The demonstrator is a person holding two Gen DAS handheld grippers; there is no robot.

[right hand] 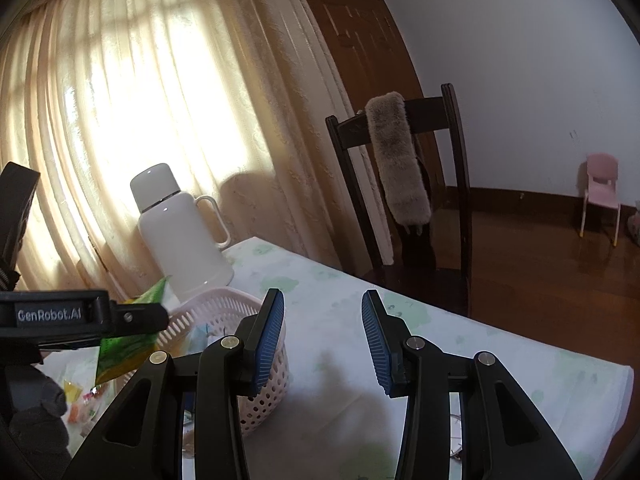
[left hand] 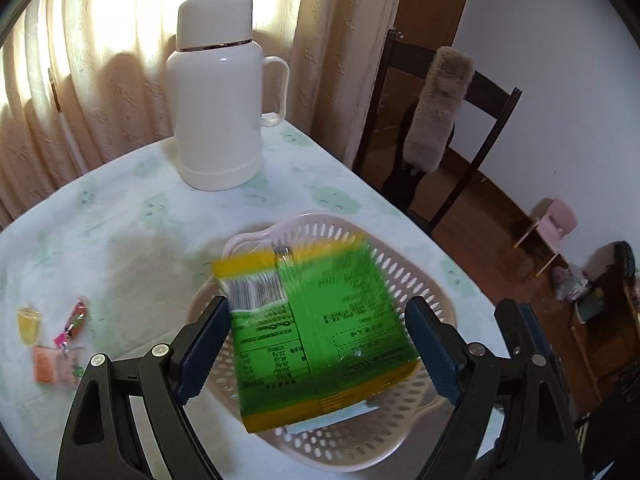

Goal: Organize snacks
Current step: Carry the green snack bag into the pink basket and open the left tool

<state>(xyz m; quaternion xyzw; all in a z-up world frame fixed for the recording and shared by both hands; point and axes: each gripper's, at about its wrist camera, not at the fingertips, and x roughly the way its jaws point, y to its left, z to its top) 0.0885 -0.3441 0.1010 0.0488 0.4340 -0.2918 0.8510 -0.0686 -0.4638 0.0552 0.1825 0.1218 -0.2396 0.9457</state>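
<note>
The left gripper [left hand: 318, 340] clamps a green snack packet [left hand: 320, 336] over the pink perforated basket [left hand: 404, 280] at lower centre. The right gripper [right hand: 323, 340] stands parted and empty above the tablecloth [right hand: 460, 356]. Small wrapped candies [left hand: 56, 340] lie at lower left.

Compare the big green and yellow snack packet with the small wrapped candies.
The green and yellow snack packet is large and sits between the left gripper fingers over the pink perforated basket; the small wrapped candies are tiny, multicoloured, loose on the tablecloth. Both are sealed snacks.

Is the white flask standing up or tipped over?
Standing up: the white plastic flask sits on its flat base on the tablecloth, lid on top.
</note>
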